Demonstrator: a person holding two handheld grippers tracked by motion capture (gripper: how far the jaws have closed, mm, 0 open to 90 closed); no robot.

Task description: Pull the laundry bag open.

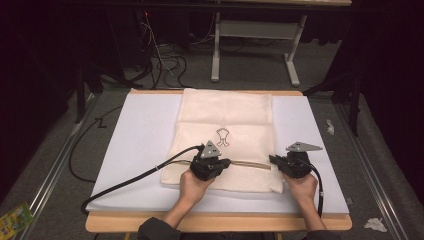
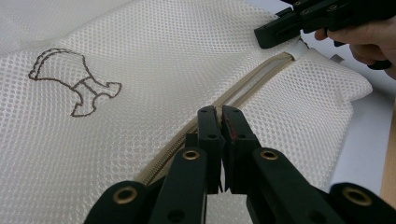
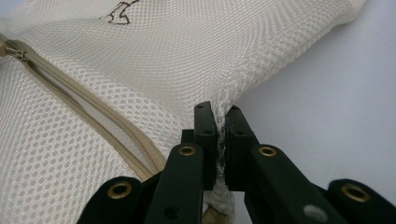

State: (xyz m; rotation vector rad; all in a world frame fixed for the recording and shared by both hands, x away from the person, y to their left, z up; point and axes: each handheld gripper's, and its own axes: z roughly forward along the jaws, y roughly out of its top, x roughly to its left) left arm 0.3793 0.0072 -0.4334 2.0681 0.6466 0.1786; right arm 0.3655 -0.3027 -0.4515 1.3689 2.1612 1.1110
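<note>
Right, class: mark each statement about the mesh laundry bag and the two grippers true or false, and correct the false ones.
1. The mesh laundry bag lies on a white mat. True.
2. The right gripper is pinching the bag's mesh. True.
3. The bag's zipper is black. False: it is beige.
4. The left gripper is wide open above the bag. False: its fingers are shut at the zipper line.
5. A brown outline figure is stitched on the bag. True.
6. The bag hangs in the air. False: it lies flat on the mat.
</note>
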